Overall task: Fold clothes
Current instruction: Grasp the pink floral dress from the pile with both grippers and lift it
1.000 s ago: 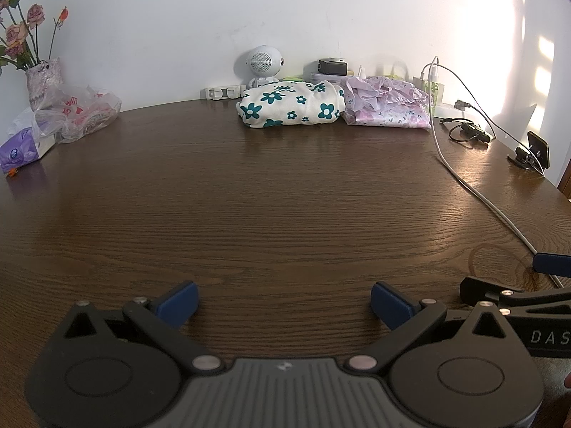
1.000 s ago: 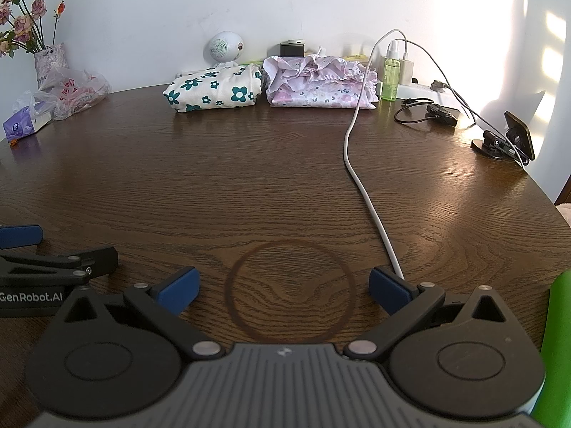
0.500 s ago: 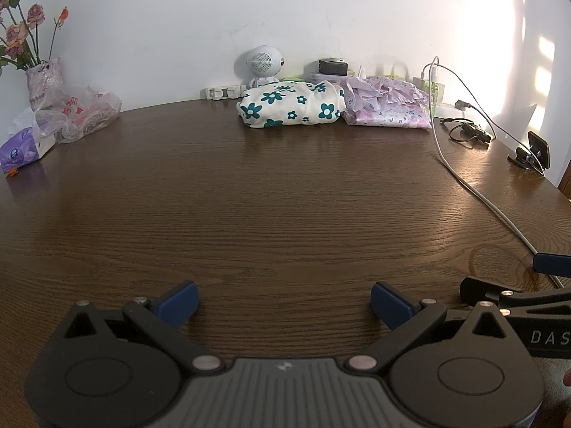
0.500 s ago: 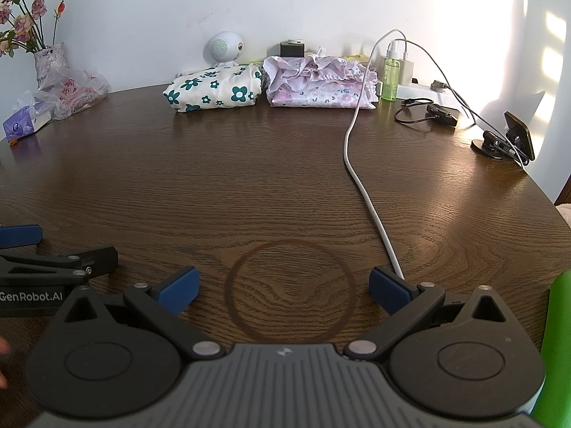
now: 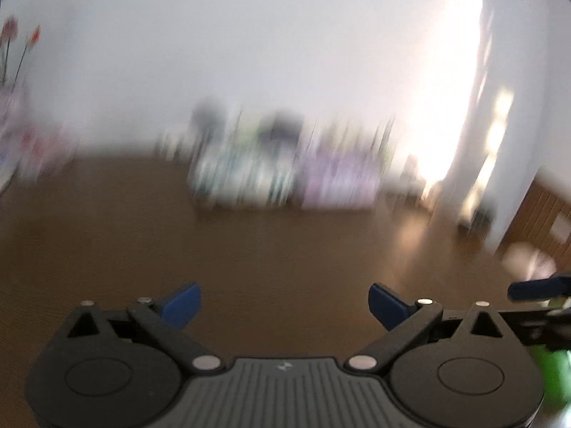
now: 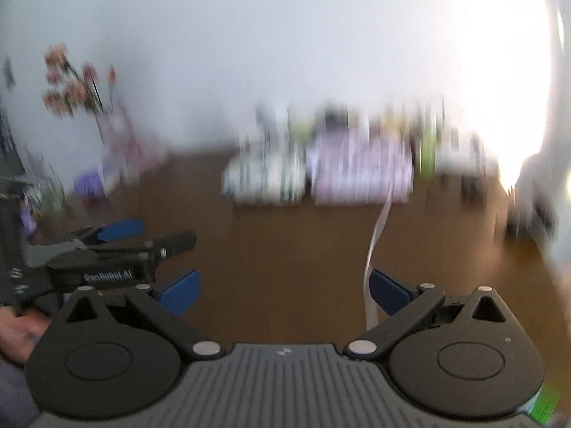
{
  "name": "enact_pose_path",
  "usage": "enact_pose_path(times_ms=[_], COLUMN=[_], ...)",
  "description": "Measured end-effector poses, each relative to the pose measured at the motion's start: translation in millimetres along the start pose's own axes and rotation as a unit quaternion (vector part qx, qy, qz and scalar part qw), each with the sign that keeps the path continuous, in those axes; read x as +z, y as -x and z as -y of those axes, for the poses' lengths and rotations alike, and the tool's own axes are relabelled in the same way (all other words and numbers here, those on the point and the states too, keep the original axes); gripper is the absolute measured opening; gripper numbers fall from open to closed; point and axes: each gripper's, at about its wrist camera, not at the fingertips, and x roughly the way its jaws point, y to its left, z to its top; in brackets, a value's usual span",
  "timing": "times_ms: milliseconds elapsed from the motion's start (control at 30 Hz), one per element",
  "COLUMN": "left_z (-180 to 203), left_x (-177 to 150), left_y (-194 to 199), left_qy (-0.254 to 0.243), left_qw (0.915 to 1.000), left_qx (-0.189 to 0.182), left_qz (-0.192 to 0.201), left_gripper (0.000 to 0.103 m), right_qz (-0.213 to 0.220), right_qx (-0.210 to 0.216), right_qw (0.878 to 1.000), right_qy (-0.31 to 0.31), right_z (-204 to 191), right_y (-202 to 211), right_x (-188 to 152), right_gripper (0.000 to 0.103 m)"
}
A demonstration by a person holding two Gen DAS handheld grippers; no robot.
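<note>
1. Fingers of the left gripper (image 5: 283, 303) and the right gripper (image 6: 283, 292) are spread wide, with nothing held.
2. Two folded garments, a floral one (image 5: 242, 182) and a lilac one (image 5: 339, 185), are seen blurred at the far edge of the table (image 5: 107, 249).
3. Only in the right wrist view are a white cable (image 6: 373, 249), flowers (image 6: 71, 85) and a hand (image 6: 21, 335) shown.

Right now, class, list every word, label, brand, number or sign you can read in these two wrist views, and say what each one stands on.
"GenRobot.AI": white lettering on the side of the left tool, seen in the right wrist view; motion blur smears the first letters.
A small pale logo mark on each tool's ribbed grey body: a sign, not readable text.
Nothing legible on the two folded garments or on the other things at the far edge of the table; all blurred.
</note>
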Motion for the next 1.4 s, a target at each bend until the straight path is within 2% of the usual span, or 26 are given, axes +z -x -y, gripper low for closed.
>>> enact_pose_path(times_ms=[67, 133, 167, 200, 233, 267, 300, 400, 500, 533, 567, 600, 633, 733, 800, 900, 1000, 1100, 1233, 1333, 1400], left_z=[2.1, 15.0, 24.2, 35.6, 46.1, 54.4, 60.2, 72.7, 68.3, 64.9, 60.5, 56.7, 53.8, 45.1, 41.1, 45.1, 49.0, 51.7, 55.6, 65.7, 75.0], left_x=[40.6, 65.9, 73.2, 77.0, 79.4, 81.0, 82.8, 89.2, 98.3, 101.7, 105.2, 108.7, 112.0, 121.9, 130.3, 153.7, 178.0, 206.2, 225.8, 224.6, 218.4], left_y=[-22.9, -68.1, -93.0, -119.9, -145.4, -166.3, -180.3, -223.6, -261.1, -272.7, -283.8, -290.4, -290.4, -290.5, -282.8, -226.1, -164.4, -70.1, 65.0, 138.1, 181.4], left_qy=[-0.038, -0.121, -0.169, -0.223, -0.268, -0.297, -0.310, -0.317, -0.294, -0.283, -0.268, -0.255, -0.243, -0.210, -0.191, -0.182, -0.171, -0.155, -0.131, -0.119, -0.116], left_qw=[0.9985, 0.9911, 0.9830, 0.9708, 0.9582, 0.9499, 0.9467, 0.9460, 0.9544, 0.9577, 0.9611, 0.9643, 0.9674, 0.9758, 0.9803, 0.9830, 0.9801, 0.9697, 0.9442, 0.9285, 0.9183], left_qx=[-0.008, 0.020, 0.044, 0.070, 0.084, 0.080, 0.069, 0.057, 0.049, 0.049, 0.053, 0.052, 0.044, 0.023, 0.008, -0.010, -0.026, -0.029, -0.011, 0.000, 0.015], left_qz=[0.038, 0.053, 0.055, 0.055, 0.056, 0.057, 0.054, 0.031, -0.008, -0.023, -0.041, -0.052, -0.053, -0.058, -0.050, 0.022, 0.097, 0.187, 0.302, 0.352, 0.378], left_gripper=[0.103, 0.103, 0.103, 0.103, 0.103, 0.101, 0.100, 0.100, 0.090, 0.071, 0.034, 0.017, 0.003, 0.002, 0.001, 0.000, 0.000, 0.000, 0.000, 0.000, 0.000], right_qz=[0.025, 0.022, 0.011, -0.008, -0.032, -0.055, -0.072, -0.101, -0.109, -0.119, -0.130, -0.136, -0.134, -0.080, -0.028, 0.047, 0.118, 0.184, 0.257, 0.309, 0.331], right_qx=[-0.041, -0.097, -0.115, -0.121, -0.124, -0.118, -0.109, -0.089, -0.094, -0.096, -0.099, -0.104, -0.108, -0.113, -0.116, -0.113, -0.093, -0.070, -0.035, -0.021, -0.015], right_qw=[0.994, 0.975, 0.962, 0.951, 0.939, 0.933, 0.930, 0.925, 0.927, 0.929, 0.931, 0.935, 0.941, 0.955, 0.959, 0.958, 0.950, 0.939, 0.923, 0.907, 0.900], right_qy=[0.094, 0.200, 0.246, 0.285, 0.318, 0.336, 0.343, 0.356, 0.348, 0.337, 0.326, 0.310, 0.291, 0.262, 0.257, 0.261, 0.273, 0.284, 0.284, 0.287, 0.283], right_z=[15.0, 27.8, 35.0, 43.4, 51.7, 58.2, 62.9, 73.4, 81.7, 86.4, 91.0, 95.5, 98.9, 94.9, 82.9, 56.8, 24.2, -10.2, -49.5, -73.7, -84.8], right_y=[-26.0, -70.1, -96.0, -123.9, -152.3, -176.4, -195.3, -246.1, -284.7, -296.0, -307.2, -314.6, -314.7, -279.4, -239.1, -157.0, -64.3, 31.4, 142.3, 210.7, 245.7], right_x=[42.3, 67.3, 73.0, 74.6, 74.1, 71.7, 69.5, 66.1, 72.3, 74.3, 76.3, 78.9, 82.4, 98.9, 117.2, 145.1, 164.9, 178.6, 171.9, 156.9, 149.2], right_gripper=[0.103, 0.102, 0.102, 0.100, 0.092, 0.080, 0.076, 0.069, 0.053, 0.035, 0.006, 0.002, 0.001, 0.001, 0.001, 0.001, 0.001, 0.001, 0.001, 0.001, 0.001])
